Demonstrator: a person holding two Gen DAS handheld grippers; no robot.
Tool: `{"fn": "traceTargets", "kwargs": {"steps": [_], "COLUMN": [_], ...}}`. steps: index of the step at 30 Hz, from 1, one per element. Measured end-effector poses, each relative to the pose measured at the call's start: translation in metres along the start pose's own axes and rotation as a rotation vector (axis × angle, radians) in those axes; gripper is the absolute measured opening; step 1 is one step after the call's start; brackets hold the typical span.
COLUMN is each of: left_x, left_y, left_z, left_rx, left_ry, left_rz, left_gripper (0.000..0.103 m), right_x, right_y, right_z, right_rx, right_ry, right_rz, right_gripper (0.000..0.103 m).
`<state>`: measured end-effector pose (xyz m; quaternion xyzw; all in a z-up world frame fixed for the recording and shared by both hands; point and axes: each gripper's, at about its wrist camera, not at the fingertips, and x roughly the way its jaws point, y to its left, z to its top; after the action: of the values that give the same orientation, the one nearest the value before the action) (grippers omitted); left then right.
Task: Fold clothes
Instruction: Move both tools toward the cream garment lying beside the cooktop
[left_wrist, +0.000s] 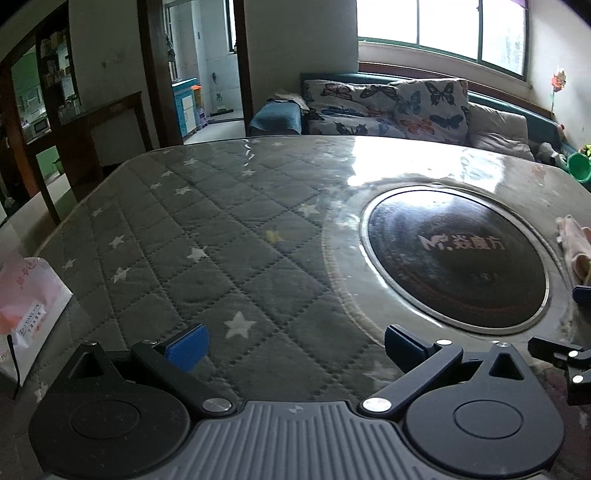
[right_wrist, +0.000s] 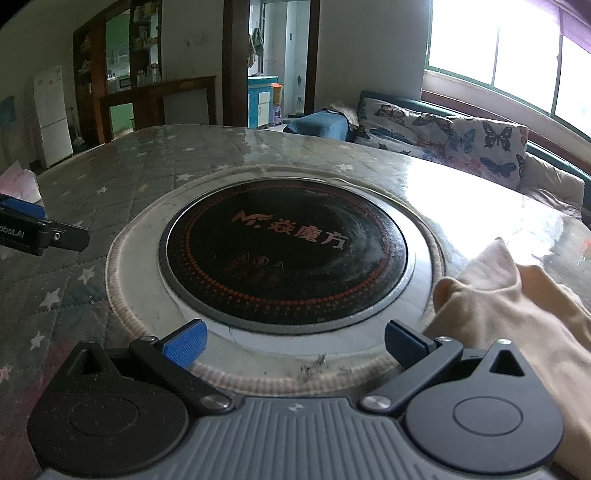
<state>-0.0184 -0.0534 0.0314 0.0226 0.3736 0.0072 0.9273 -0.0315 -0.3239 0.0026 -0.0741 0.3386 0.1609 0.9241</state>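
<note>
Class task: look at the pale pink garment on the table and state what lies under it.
The pale pink garment rests on the glossy table cover, beside the round black hotplate. Anything beneath its folds is hidden.

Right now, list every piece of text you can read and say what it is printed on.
"焱魔方", after a stylised "M" logo: round black hob set in the table.
"ZHU XIANG YUN": white paper bag; its smaller characters are too blurred to read.
"obot.AI", cut off at the frame edge: left gripper.
</note>
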Motion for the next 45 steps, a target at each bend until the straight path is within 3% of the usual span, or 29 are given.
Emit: {"fn": "traceTargets", "kwargs": {"steps": [23, 45], "left_x": [-0.008, -0.004], "left_y": [-0.059, -0.115], "left_z": [-0.001, -0.001], "left_rx": [0.120, 0.277], "left_ry": [0.063, 0.081], "left_rz": [-0.149, -0.290], "left_gripper": [0.103, 0.103], "right_x": [-0.049, -0.076], "right_y": [-0.024, -0.050], "right_z": [-0.032, -0.053], "right_rx": [0.143, 0.276], "right_ry": [-0.018, -0.015], "right_rz": [-0.033, -0.147], "right_gripper": [0.103, 0.103]}}
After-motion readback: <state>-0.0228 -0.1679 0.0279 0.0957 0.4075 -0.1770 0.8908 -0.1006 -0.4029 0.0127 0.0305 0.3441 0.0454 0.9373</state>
